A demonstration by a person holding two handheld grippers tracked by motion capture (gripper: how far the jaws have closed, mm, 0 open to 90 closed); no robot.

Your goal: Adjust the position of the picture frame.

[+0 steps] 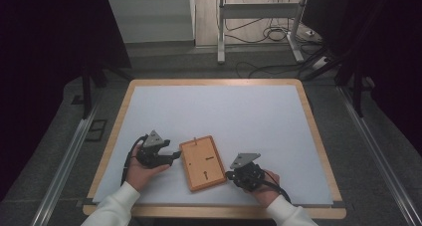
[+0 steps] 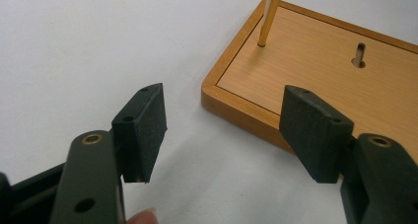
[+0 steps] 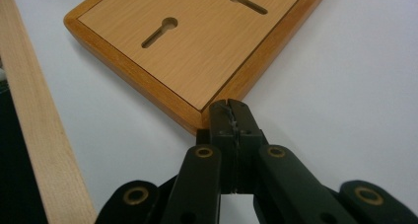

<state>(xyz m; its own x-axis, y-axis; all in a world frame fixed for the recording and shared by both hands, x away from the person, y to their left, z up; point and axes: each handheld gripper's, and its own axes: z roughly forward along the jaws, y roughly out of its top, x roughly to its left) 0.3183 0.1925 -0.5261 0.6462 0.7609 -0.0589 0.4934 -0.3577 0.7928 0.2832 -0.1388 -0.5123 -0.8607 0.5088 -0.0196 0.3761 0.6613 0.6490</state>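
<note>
The right claw has its jaws pressed together with nothing between, its tip at the near corner of the flat rectangular orange-brown wooden board, which lies on the white table. The left claw stands wide open and empty, just beside the board's left edge. The left gripper view shows an upright thin brass pin in the board; the right gripper view shows two keyhole slots.

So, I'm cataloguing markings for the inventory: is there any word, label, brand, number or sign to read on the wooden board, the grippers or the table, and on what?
None: no readable text in any view.
The wooden board shows bare wood grain, two keyhole slots and a brass peg, with no print.
The left gripper and right gripper are plain black, unmarked.
The white table surface is blank.
</note>
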